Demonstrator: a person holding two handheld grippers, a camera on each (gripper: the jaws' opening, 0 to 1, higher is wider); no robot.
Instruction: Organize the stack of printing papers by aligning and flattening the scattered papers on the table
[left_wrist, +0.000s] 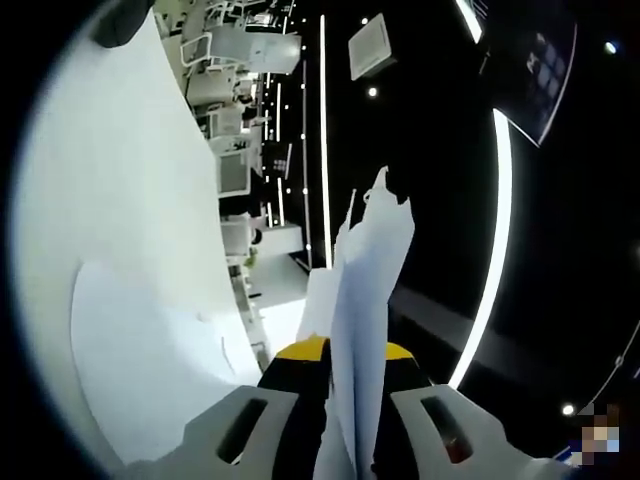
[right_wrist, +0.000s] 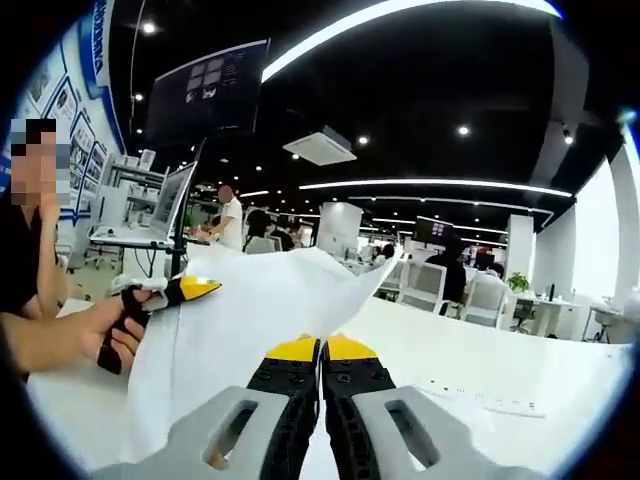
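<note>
Papers (right_wrist: 250, 320): lifted off table (right_wrist: 480, 360), pinched by left gripper (right_wrist: 185, 290) and right gripper (right_wrist: 321, 352) at 2 edges, likely for squaring before laying flat.

Honestly you won't find anything you can actually read here. In the right gripper view there's a blue wall banner (right_wrist: 97, 45) just left of the hanging monitor (right_wrist: 207, 92) with white lettering on it, but it's way too blurred and bent to make out. The monitor itself shows small tiles, no legible words. The papers (right_wrist: 250, 310) below it look blank to you.
</note>
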